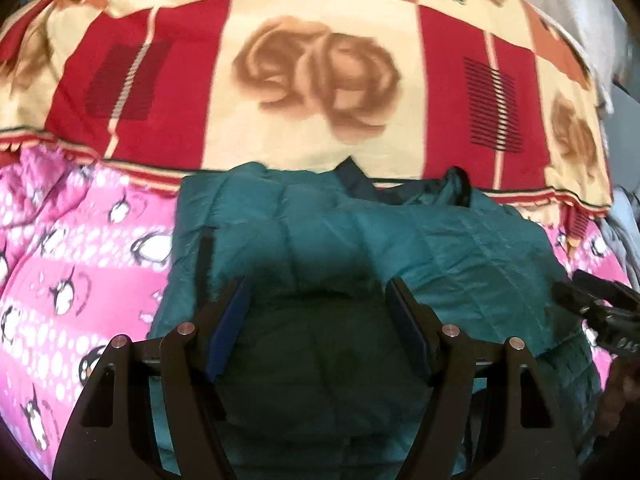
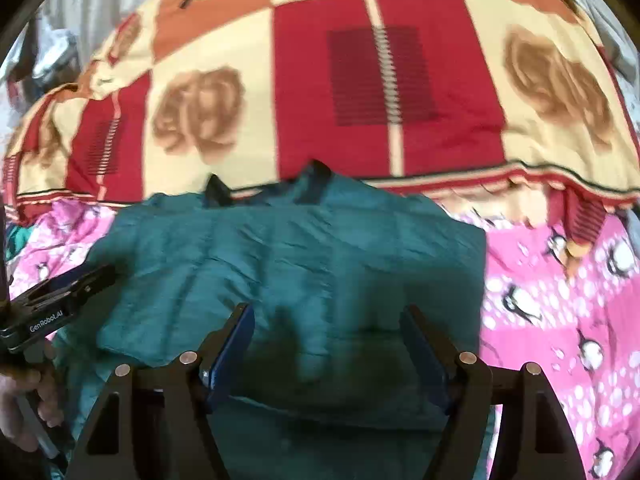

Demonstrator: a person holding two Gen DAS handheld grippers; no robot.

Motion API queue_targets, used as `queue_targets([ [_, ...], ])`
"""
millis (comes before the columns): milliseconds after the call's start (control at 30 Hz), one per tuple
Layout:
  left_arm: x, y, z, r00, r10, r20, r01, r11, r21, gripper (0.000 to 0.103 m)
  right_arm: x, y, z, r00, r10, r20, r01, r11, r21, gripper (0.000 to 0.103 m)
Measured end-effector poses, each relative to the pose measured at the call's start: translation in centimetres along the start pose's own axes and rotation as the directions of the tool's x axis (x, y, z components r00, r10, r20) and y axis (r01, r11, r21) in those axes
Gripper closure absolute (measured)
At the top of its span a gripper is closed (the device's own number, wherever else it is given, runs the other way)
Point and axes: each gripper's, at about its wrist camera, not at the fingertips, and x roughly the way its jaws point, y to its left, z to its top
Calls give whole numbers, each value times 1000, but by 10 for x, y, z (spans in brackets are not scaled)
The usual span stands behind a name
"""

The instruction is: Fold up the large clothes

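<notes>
A teal quilted jacket (image 1: 360, 240) lies folded into a rough rectangle on the bed, its dark collar (image 1: 456, 184) at the far edge. My left gripper (image 1: 320, 292) hovers over the jacket's near part with its blue pads wide apart and nothing pinched; it is open. In the right wrist view the same jacket (image 2: 288, 248) fills the middle. My right gripper (image 2: 326, 316) stands open above the near edge, with fabric below it and none between the pads. Each gripper shows at the other view's edge: the right gripper (image 1: 576, 288) and the left gripper (image 2: 100, 276).
Under the jacket lies a pink penguin-print blanket (image 1: 80, 264) (image 2: 560, 300). Behind it spreads a red, cream and orange quilt with rose prints (image 1: 320, 80) (image 2: 360, 80). A hand (image 2: 24, 400) grips the left tool's handle. Grey fabric (image 1: 580, 12) sits at the far right.
</notes>
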Motion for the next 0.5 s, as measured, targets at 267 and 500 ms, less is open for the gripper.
queue_targets([
  [267, 28, -5, -10, 994, 30, -102, -26, 999, 38, 22, 39, 8, -24, 995, 14, -101, -16, 1000, -25, 24],
  [500, 29, -3, -11, 995, 17, -96, -15, 1000, 23, 20, 31, -3, -31, 996, 72, -53, -71, 997, 17, 21],
])
